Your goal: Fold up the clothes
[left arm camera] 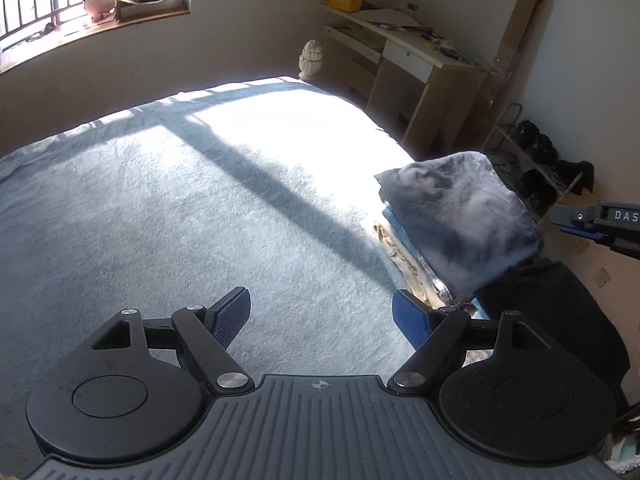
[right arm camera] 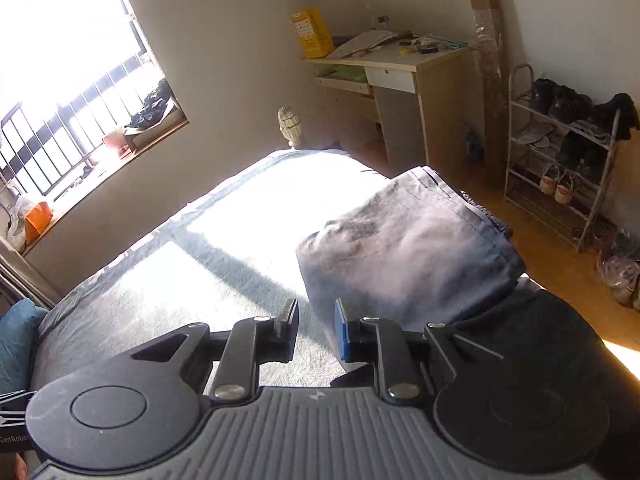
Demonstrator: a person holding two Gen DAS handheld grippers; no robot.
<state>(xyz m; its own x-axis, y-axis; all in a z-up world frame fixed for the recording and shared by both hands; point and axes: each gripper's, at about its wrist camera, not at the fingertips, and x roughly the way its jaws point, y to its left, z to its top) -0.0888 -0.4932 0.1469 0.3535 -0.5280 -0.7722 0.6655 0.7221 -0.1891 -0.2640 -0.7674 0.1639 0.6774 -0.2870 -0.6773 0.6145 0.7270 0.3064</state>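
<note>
A stack of folded clothes (left arm camera: 460,216) sits at the right edge of the bed (left arm camera: 160,220), topped by a grey-blue folded garment (right arm camera: 400,248). Blue and patterned pieces (left arm camera: 404,248) lie underneath it. A black cloth (left arm camera: 560,320) lies just in front of the stack, also seen in the right wrist view (right arm camera: 540,320). My left gripper (left arm camera: 320,304) hovers over bare blanket, left of the stack, open wide and empty. My right gripper (right arm camera: 317,312) hangs near the stack's front left corner, its fingers a narrow gap apart with nothing between them. Its body shows at the right edge (left arm camera: 600,224).
The bed (right arm camera: 160,300) carries a pale blue blanket, partly in bright sunlight. A wooden desk (right arm camera: 400,80) with a yellow box (right arm camera: 312,32) stands beyond the bed's far corner. A shoe rack (right arm camera: 560,152) stands on the floor at right. A barred window (left arm camera: 60,0) is on the left wall.
</note>
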